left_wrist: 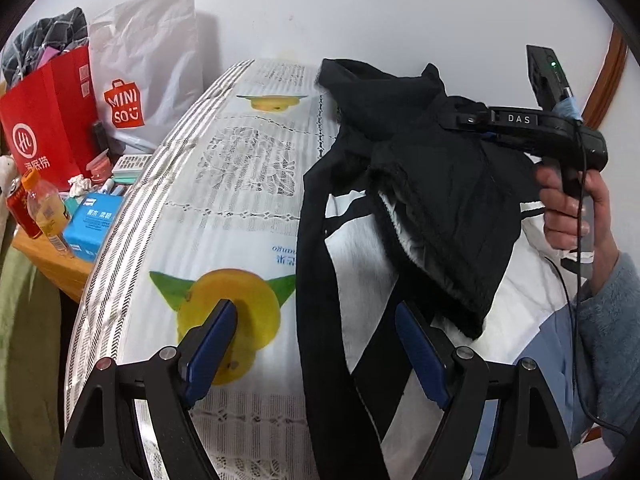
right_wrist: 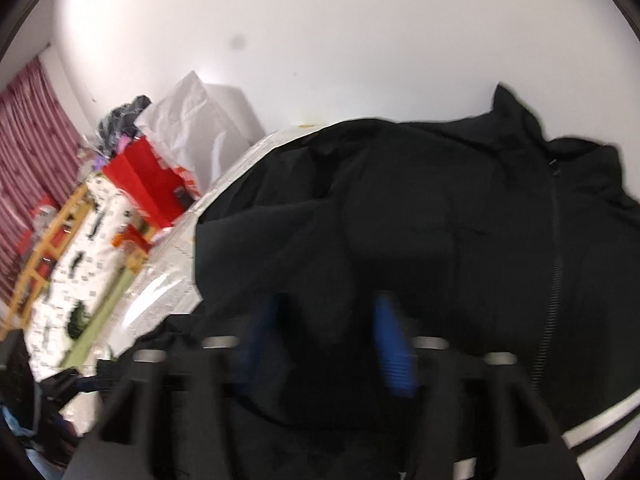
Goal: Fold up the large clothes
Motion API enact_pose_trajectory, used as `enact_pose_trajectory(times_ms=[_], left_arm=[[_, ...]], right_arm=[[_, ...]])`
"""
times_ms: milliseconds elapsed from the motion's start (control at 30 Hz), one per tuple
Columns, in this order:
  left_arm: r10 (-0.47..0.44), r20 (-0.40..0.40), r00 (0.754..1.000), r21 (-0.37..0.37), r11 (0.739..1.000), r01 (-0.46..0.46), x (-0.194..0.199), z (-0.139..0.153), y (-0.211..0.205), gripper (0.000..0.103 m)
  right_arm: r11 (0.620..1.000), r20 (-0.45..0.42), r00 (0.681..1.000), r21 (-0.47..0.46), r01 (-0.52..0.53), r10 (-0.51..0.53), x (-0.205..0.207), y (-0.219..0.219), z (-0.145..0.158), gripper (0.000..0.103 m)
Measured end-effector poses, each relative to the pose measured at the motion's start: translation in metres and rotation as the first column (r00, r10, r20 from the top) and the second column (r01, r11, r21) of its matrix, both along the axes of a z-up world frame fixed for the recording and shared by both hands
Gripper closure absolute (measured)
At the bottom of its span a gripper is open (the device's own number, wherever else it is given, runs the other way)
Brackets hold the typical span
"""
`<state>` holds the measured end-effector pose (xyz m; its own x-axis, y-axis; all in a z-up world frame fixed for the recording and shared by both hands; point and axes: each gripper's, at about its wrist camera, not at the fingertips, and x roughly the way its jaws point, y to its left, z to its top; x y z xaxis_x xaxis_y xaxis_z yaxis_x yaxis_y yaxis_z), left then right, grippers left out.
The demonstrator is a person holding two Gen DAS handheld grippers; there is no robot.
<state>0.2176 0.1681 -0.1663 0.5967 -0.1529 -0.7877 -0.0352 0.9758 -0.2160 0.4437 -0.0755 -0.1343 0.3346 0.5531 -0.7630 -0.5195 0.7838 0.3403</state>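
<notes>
The left wrist view shows the left gripper (left_wrist: 316,344) open wide and empty above the black jacket (left_wrist: 420,184). The jacket lies on a bed cover (left_wrist: 240,184) with yellow fruit pictures. Beside the jacket, a hand (left_wrist: 576,208) holds the right gripper (left_wrist: 452,118), which pinches a raised fold of it. Only this view shows that hand.

The right wrist view is blurry. The jacket fills it, bunched between the blue pads (right_wrist: 392,344). Only here does the jacket's zipper (right_wrist: 554,256) show.

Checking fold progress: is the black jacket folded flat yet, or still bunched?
Still bunched. The black jacket hangs lifted in a crumpled heap from the right tongs, one strip trailing down over the bed.
</notes>
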Motion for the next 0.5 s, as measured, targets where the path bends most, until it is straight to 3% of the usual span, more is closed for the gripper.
enact_pose_trajectory(times_ms=[33, 233, 367, 500], left_arm=[[0.006, -0.002, 1.0, 0.004, 1.0, -0.006, 0.002, 0.0, -0.001, 0.023], [0.037, -0.014, 0.999, 0.063, 0.997, -0.036, 0.009, 0.0, -0.004, 0.023], [0.047, -0.024, 0.999, 0.074, 0.996, -0.045, 0.013, 0.0, -0.006, 0.023], [0.06, -0.035, 0.998, 0.072, 0.996, -0.057, 0.015, 0.0, -0.007, 0.023]], right_arm=[[1.0, -0.007, 1.0, 0.018, -0.005, 0.005, 0.001, -0.002, 0.001, 0.099], [0.99, 0.164, 0.978, 0.078, 0.115, -0.126, -0.014, -0.049, 0.046, 0.1], [0.964, 0.25, 0.933, 0.001, 0.266, -0.258, -0.013, -0.085, 0.061, 0.1], [0.925, 0.209, 0.916, -0.092, 0.368, -0.343, 0.002, -0.111, 0.048, 0.099]])
